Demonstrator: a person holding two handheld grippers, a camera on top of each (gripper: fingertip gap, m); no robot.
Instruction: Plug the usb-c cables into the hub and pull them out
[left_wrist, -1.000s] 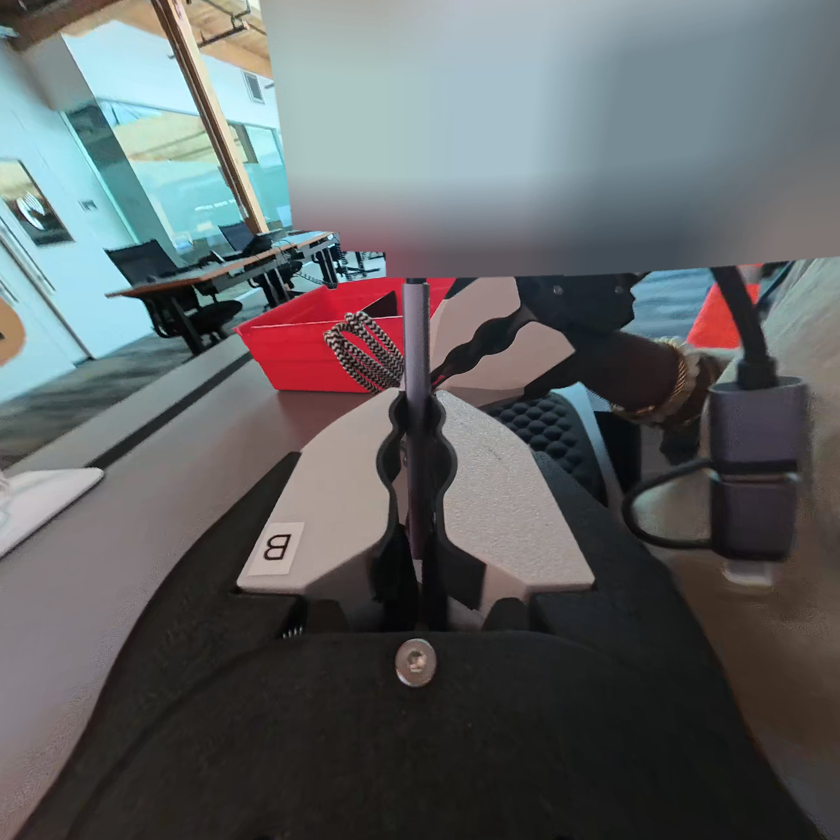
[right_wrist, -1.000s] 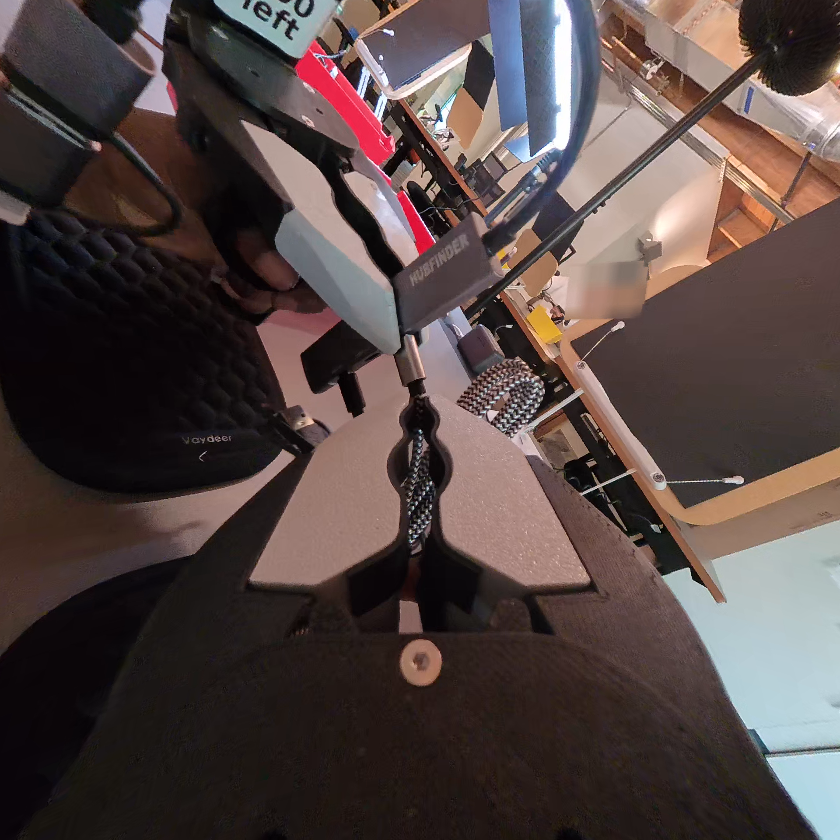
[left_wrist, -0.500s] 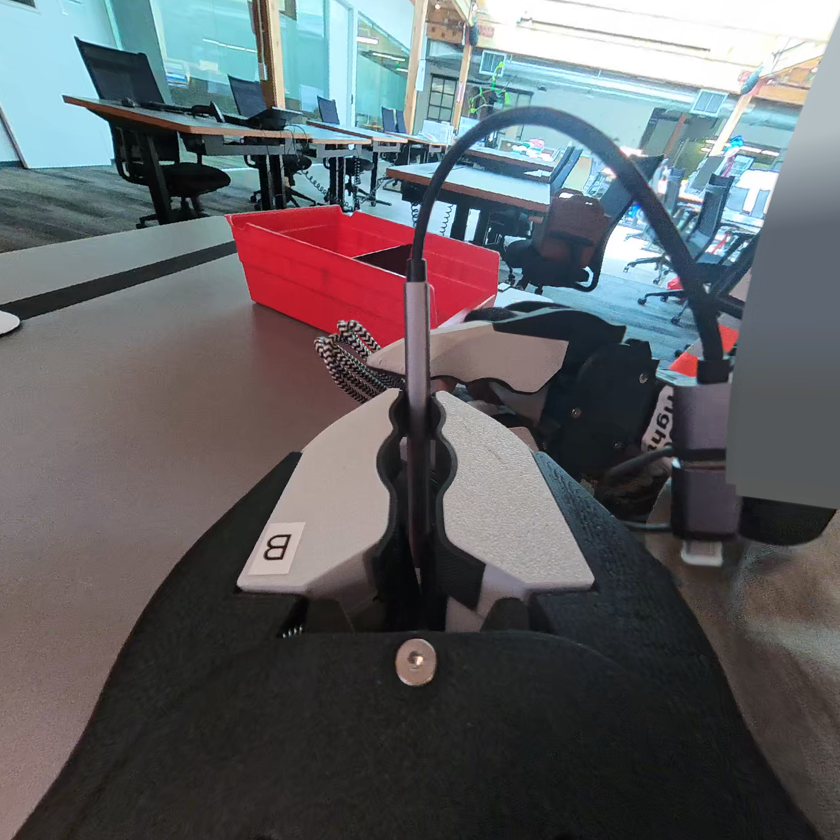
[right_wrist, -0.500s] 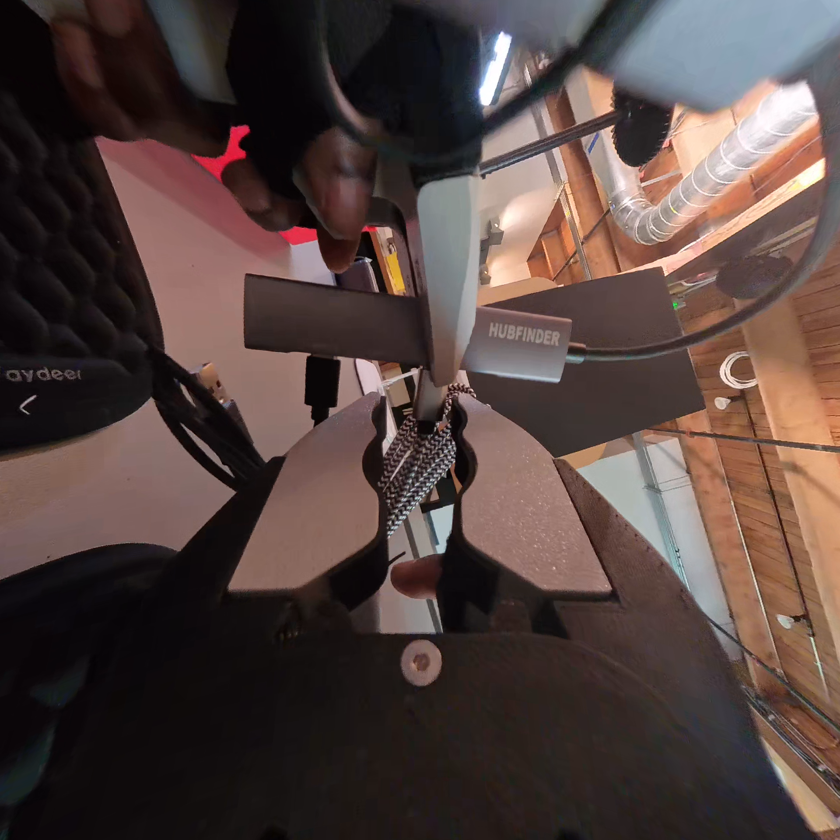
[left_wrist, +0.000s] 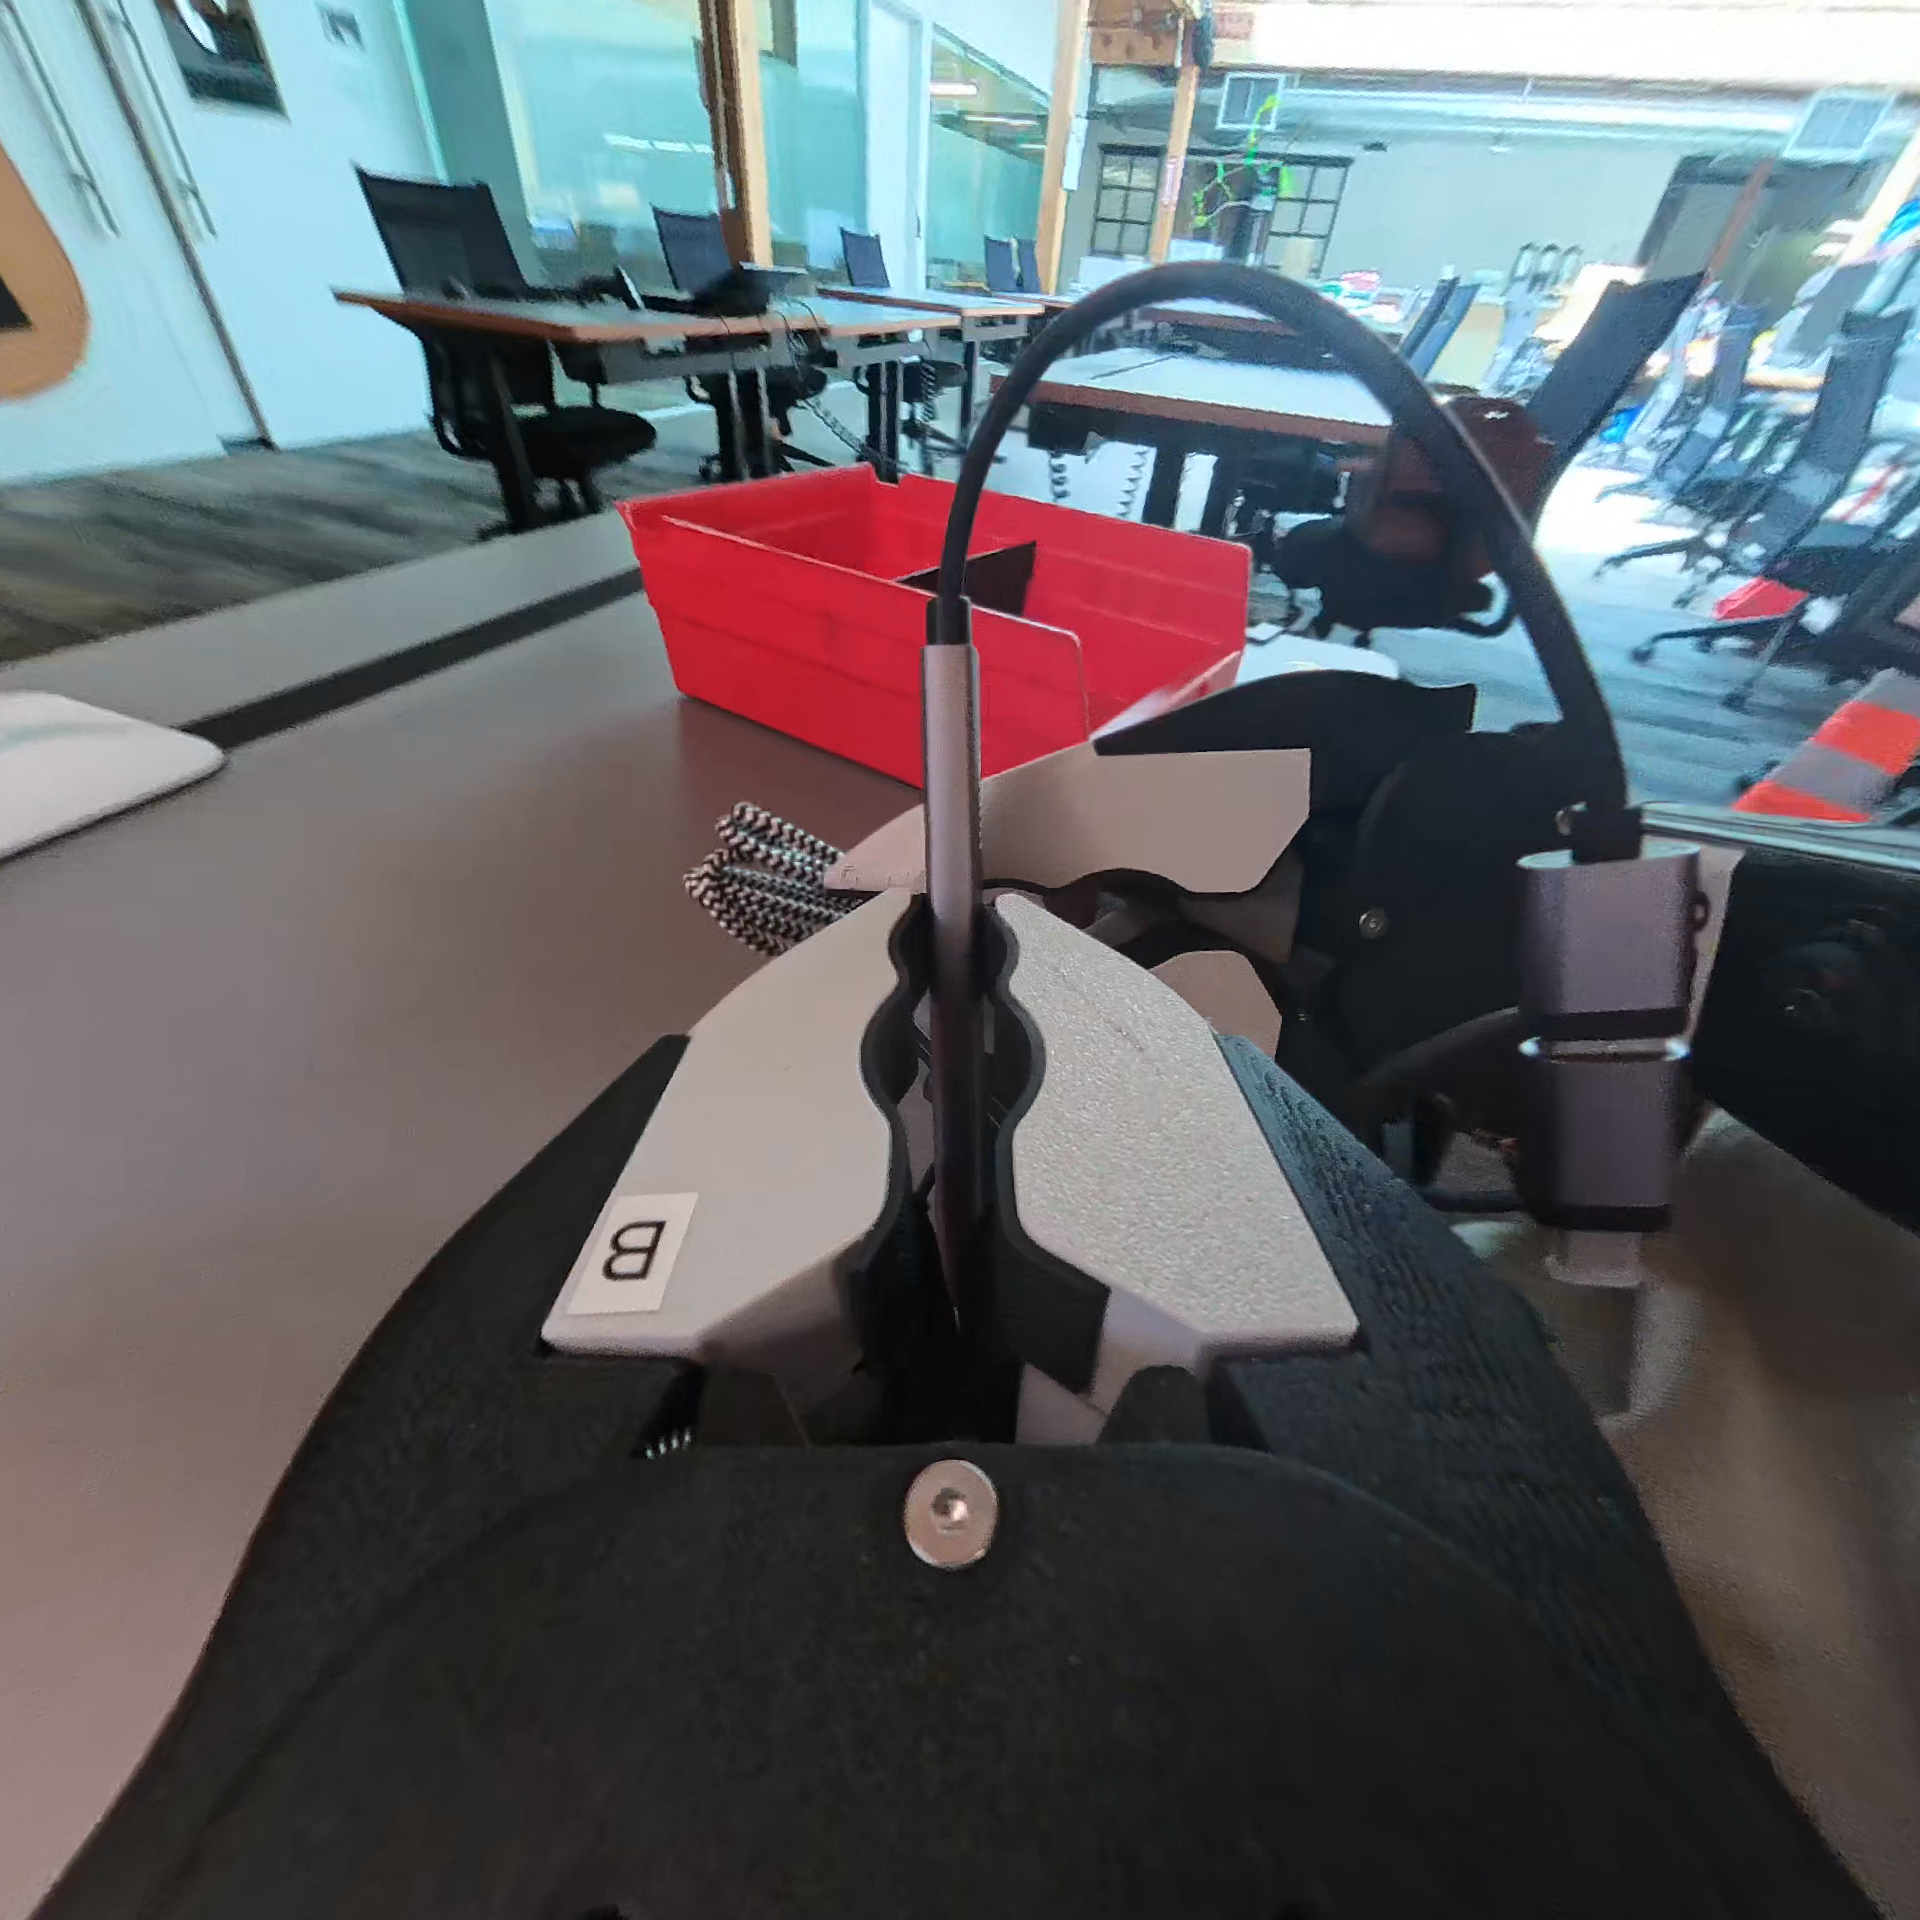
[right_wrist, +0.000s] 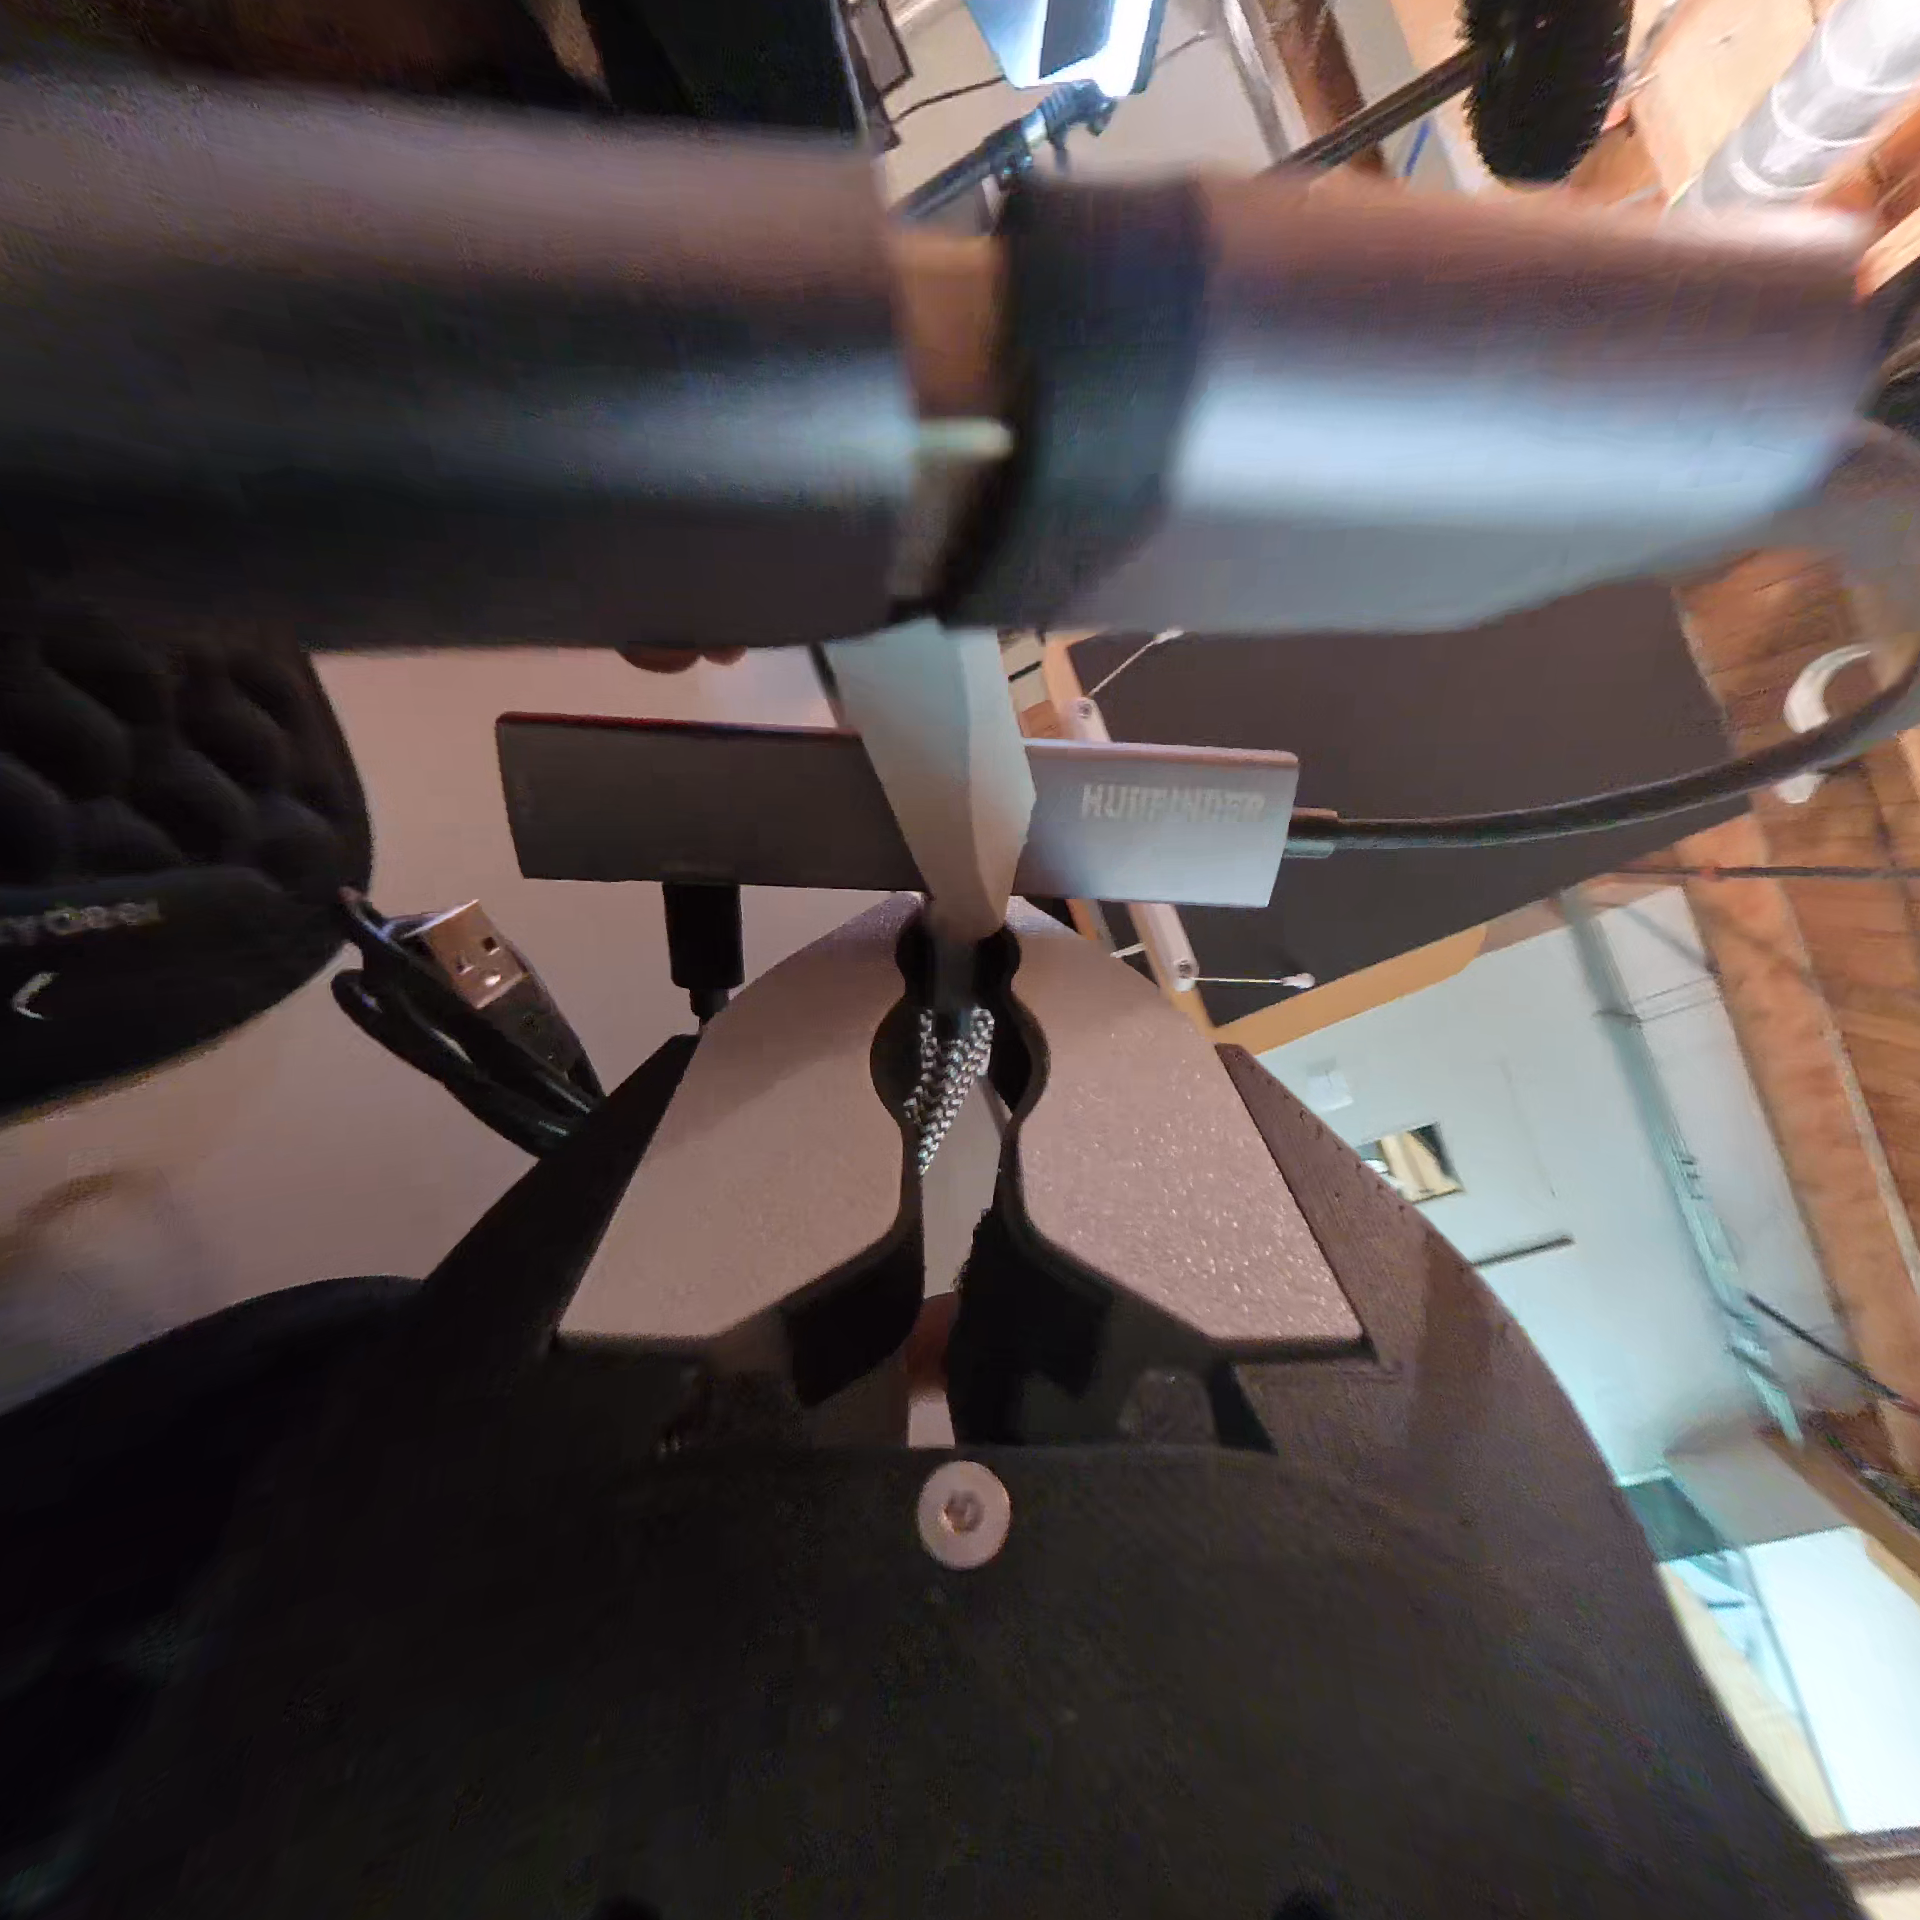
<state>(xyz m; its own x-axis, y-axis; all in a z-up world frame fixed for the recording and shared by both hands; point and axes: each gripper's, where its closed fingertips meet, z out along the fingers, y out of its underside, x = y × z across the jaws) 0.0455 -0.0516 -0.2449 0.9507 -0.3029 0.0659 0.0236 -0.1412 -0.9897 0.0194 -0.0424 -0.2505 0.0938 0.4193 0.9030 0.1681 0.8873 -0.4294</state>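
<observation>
Left wrist view is showing the left gripper (left_wrist: 951, 935) with its fingers (left_wrist: 790, 1122) pressing together on the hub (left_wrist: 953, 790), which is standing on edge above the worktop (left_wrist: 312, 987), its black lead (left_wrist: 1299, 343) arching over to a grey adapter (left_wrist: 1605, 1018) hanging on the right. Right wrist view is showing the right gripper (right_wrist: 956, 961) with its fingers (right_wrist: 1132, 1143) pinching together on the braided cable (right_wrist: 940, 1081) just behind its plug, right under the hub's (right_wrist: 707, 800) lower edge; a black plug (right_wrist: 704, 940) is already sitting in a port to the left. Whether the braided plug is seated or only touching cannot be told, since the left gripper's finger is covering that spot. To do this well, the right gripper should probably be keeping the plug square to the hub's edge and moving straight along the port axis, while the left one is bracing the hub against that force. A slanted push or pull is risking a bent connector or the thin hub twisting in its grip.
</observation>
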